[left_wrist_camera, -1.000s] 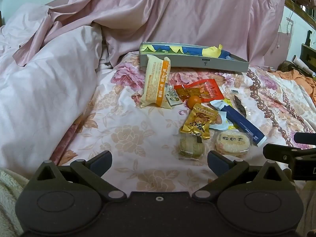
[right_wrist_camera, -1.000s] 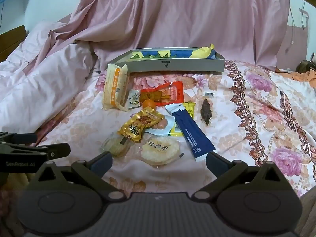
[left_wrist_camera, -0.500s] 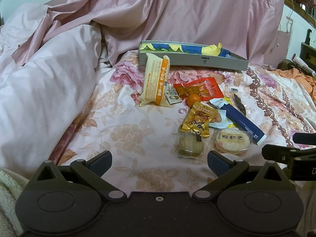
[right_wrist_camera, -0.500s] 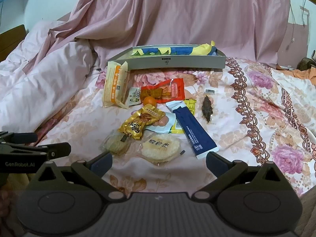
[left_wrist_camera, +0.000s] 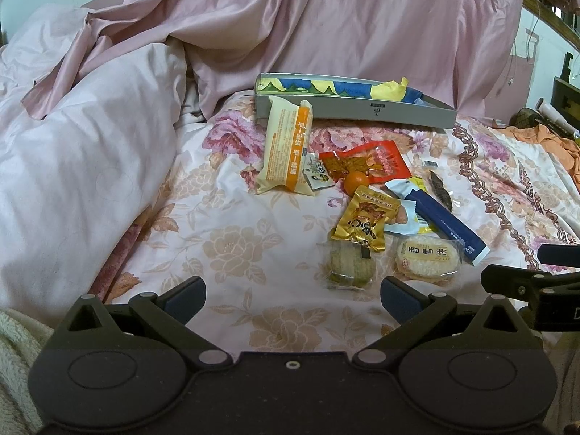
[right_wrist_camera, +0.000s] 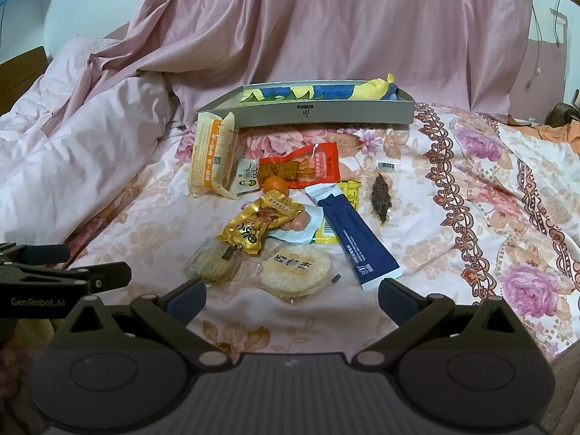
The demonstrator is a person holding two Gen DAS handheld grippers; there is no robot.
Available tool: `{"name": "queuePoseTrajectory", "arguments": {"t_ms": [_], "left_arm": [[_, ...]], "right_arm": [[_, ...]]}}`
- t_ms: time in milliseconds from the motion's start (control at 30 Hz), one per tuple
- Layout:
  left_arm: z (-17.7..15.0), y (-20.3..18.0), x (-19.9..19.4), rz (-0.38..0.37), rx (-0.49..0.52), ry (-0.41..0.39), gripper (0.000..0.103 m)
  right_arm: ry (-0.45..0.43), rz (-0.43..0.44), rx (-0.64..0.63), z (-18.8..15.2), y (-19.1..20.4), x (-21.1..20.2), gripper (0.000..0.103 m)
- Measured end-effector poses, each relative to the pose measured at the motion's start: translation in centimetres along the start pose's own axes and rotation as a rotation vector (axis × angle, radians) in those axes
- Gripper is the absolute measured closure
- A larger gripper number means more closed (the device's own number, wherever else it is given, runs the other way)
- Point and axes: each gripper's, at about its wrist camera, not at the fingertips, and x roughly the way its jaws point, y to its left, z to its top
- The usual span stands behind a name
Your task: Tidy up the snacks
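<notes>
With the jaws of both the left gripper and right gripper spread wide and empty, sorting looks unstarted: wrapped snacks, the round white rice cracker nearest, lie scattered on the floral bedsheet before the shallow grey cardboard box, so picking one comes next.

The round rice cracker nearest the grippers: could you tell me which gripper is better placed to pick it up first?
Probably the right gripper. It is open, and the round rice cracker lies just ahead between its fingers. From the open left gripper, the cracker sits off beyond its right finger.
</notes>
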Motion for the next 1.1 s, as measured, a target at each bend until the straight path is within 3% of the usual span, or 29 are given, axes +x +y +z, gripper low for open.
{"name": "queuePoseTrajectory", "arguments": {"t_ms": [833,1100], "left_arm": [[-0.3,0.0,0.1,0.008,0.000,0.007,0.001],[-0.6,0.1,1.1,0.036,0.009,0.068,0.001]], "right_arm": [[0.005,-0.001,0.000,0.0,0.0,0.1,0.000],[0.024,-0.005,0.007,-0.2,0.1,0.4,0.000]]}}
